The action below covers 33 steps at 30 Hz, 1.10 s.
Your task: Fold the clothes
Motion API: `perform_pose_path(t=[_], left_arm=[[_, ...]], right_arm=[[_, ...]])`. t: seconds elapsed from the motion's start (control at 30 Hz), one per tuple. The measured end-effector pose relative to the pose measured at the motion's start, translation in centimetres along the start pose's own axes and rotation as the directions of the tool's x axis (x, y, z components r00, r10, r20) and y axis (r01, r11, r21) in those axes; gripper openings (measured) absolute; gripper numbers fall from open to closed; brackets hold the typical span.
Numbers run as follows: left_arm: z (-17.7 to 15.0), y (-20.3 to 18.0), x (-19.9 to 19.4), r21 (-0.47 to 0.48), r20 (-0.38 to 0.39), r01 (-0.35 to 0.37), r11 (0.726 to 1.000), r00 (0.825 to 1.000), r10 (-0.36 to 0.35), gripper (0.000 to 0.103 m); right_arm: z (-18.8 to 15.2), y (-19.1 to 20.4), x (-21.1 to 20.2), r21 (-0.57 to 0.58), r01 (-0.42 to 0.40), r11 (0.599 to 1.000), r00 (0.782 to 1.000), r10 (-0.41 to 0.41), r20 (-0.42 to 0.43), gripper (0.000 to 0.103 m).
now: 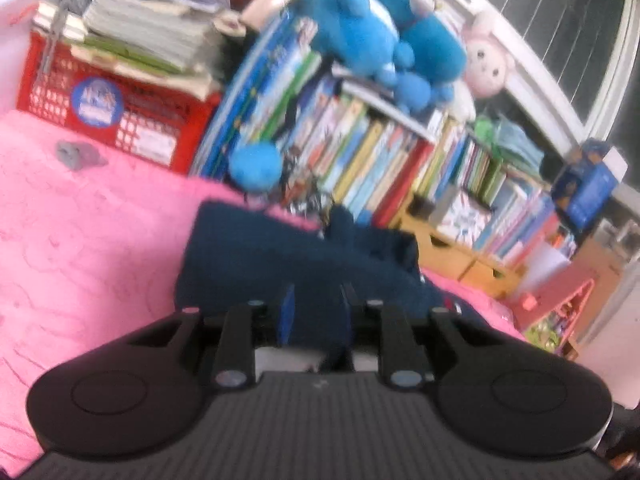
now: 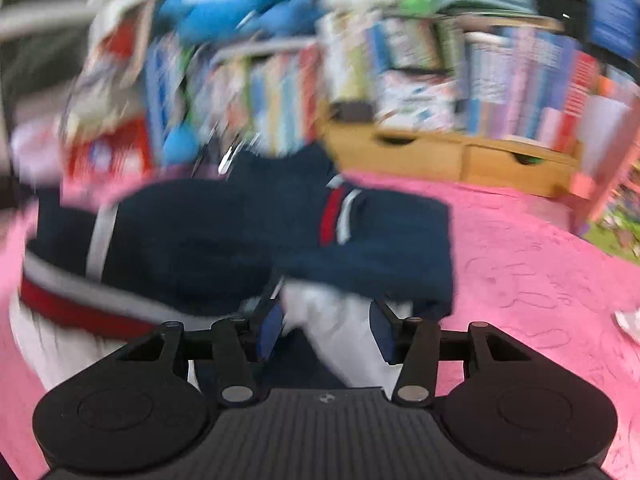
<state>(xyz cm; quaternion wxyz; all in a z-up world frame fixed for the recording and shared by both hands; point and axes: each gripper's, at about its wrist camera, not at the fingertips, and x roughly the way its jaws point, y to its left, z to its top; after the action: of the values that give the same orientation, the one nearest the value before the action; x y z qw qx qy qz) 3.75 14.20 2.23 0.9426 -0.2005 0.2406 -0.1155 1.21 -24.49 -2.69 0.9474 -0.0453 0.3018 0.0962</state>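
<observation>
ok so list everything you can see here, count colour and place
navy garment: one, navy with red and white stripes and white fabric beneath, on the blanket ahead of both tongs
pink blanket: one, pink, under the garment
red crate: one, far left, stacked books on top
bookshelf books: many, multicoloured, behind the blanket
blue plush toys: seemingly two, on top of the books
pink plush: one, beside the blue ones
wooden drawers: light wood, under the books
left tongs: black, navy fabric between the pads
right tongs: black, open, white fabric between

Bare pink bedspread [image 2: 540, 264] lies open to the right of the navy garment [image 2: 224, 232] and to its left in the left view. Behind it, the red crate [image 1: 120, 116], bookshelf [image 1: 360, 148] and wooden drawers [image 2: 460, 156] block the way.
</observation>
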Motion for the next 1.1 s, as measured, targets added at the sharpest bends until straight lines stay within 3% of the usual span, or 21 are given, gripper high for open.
perform_pose_path(t=[0.17,0.23,0.37,0.43,0.47,0.5,0.57,0.63,0.77,0.87,0.9,0.97,1.0,1.07,1.1], left_arm=[[-1.0,0.2,-2.4,0.211,-0.034,0.008,0.978,0.999,-0.001,0.032],[-2.0,0.1,-2.6,0.314,-0.108,0.061,0.947,0.994,-0.028,0.032],[-4.5,-1.5,-1.2,0.475,-0.242,0.195,0.858,0.966,-0.086,0.035],[-5.1,-1.7,0.4,0.463,-0.275,0.236,0.855,0.954,-0.114,0.042],[-5.2,-1.7,1.2,0.445,-0.287,0.244,0.862,0.950,-0.121,0.051],[-5.2,-1.7,2.1,0.421,-0.298,0.245,0.874,0.947,-0.122,0.059],[-5.3,-1.2,3.7,0.359,-0.316,0.230,0.905,0.942,-0.114,0.065],[-5.5,-0.7,4.5,0.320,-0.322,0.207,0.924,0.942,-0.099,0.066],[-6.1,0.2,4.5,0.299,-0.307,0.196,0.934,0.946,-0.100,0.069],[-6.6,0.1,4.3,0.326,-0.279,0.190,0.926,0.955,-0.097,0.070],[-6.8,-0.2,4.2,0.344,-0.275,0.180,0.921,0.958,-0.085,0.070],[-7.0,-0.8,4.1,0.355,-0.262,0.159,0.921,0.963,-0.065,0.067],[-7.2,-1.1,4.0,0.360,-0.255,0.149,0.921,0.965,-0.056,0.052],[-7.3,-1.3,3.6,0.353,-0.242,0.146,0.924,0.968,-0.060,0.036],[-7.3,-1.5,3.2,0.355,-0.229,0.138,0.925,0.972,-0.057,0.030]], right_arm=[[-1.4,3.5,2.0,-0.190,-0.018,0.982,0.999,0.011,-0.037,0.049],[-1.2,3.7,2.7,-0.200,-0.045,0.979,0.998,0.037,-0.044,0.050],[-0.7,3.7,3.5,-0.257,-0.082,0.963,0.997,0.075,-0.036,0.059],[-0.5,4.0,4.1,-0.303,-0.081,0.949,0.997,0.072,-0.040,0.068],[-0.3,4.0,4.4,-0.309,-0.087,0.947,0.996,0.074,-0.055,0.068],[-0.3,3.8,4.7,-0.297,-0.100,0.950,0.994,0.082,-0.071,0.068],[-0.3,3.5,5.1,-0.269,-0.124,0.955,0.990,0.100,-0.100,0.069],[-0.4,2.6,5.1,-0.206,-0.156,0.966,0.984,0.133,-0.118,0.069],[-0.9,0.9,4.7,-0.117,-0.273,0.955,0.956,0.256,-0.143,0.069],[-0.9,0.8,5.1,-0.110,-0.264,0.958,0.958,0.247,-0.148,0.069],[-0.8,0.9,5.2,-0.089,-0.253,0.963,0.961,0.239,-0.140,0.066],[-0.7,1.6,5.0,-0.076,-0.224,0.972,0.969,0.213,-0.128,0.031],[-0.5,2.1,4.7,-0.085,-0.211,0.974,0.972,0.199,-0.127,0.028],[-0.4,2.6,3.6,-0.100,-0.184,0.978,0.980,0.174,-0.098,0.015],[-0.3,2.7,3.0,-0.106,-0.169,0.980,0.984,0.161,-0.080,0.014]])
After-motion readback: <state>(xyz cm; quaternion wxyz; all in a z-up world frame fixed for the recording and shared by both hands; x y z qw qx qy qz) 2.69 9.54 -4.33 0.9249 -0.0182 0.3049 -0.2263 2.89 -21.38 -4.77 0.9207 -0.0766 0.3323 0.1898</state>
